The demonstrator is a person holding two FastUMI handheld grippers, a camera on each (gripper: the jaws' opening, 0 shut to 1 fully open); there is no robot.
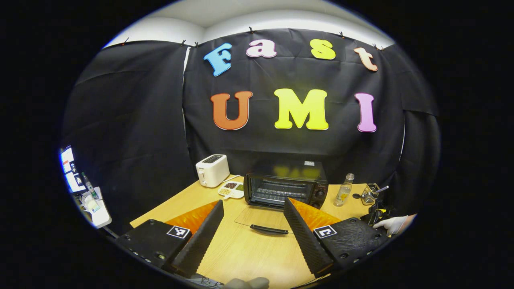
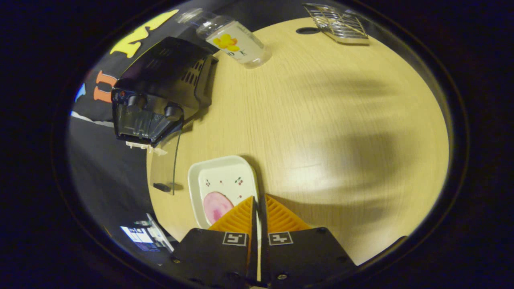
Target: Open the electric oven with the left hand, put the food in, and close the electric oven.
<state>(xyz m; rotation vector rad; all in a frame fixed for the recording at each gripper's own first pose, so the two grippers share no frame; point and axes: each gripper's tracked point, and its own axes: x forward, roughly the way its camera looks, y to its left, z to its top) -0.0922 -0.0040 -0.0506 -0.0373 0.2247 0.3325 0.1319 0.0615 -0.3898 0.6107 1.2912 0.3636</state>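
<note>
The black electric oven point(image 1: 286, 188) stands at the back of the wooden table, its glass door point(image 1: 261, 218) folded down flat with the handle toward me. My left gripper point(image 1: 253, 202) hangs open in front of the door, holding nothing. In the right gripper view the oven point(image 2: 160, 92) is at the upper left, its open door point(image 2: 174, 160) seen edge-on. A white plate point(image 2: 223, 180) carrying a pink slice of food point(image 2: 215, 204) lies just in front of that door. My right gripper point(image 2: 259, 198) is shut on the plate's near rim.
A white toaster point(image 1: 212, 169) and a divided snack dish point(image 1: 231, 189) sit left of the oven. A clear bottle point(image 1: 344, 190) point(image 2: 235, 38) and a wire rack point(image 1: 370, 193) point(image 2: 337, 22) stand to its right. A gloved hand point(image 1: 391, 224) is at the table's right edge.
</note>
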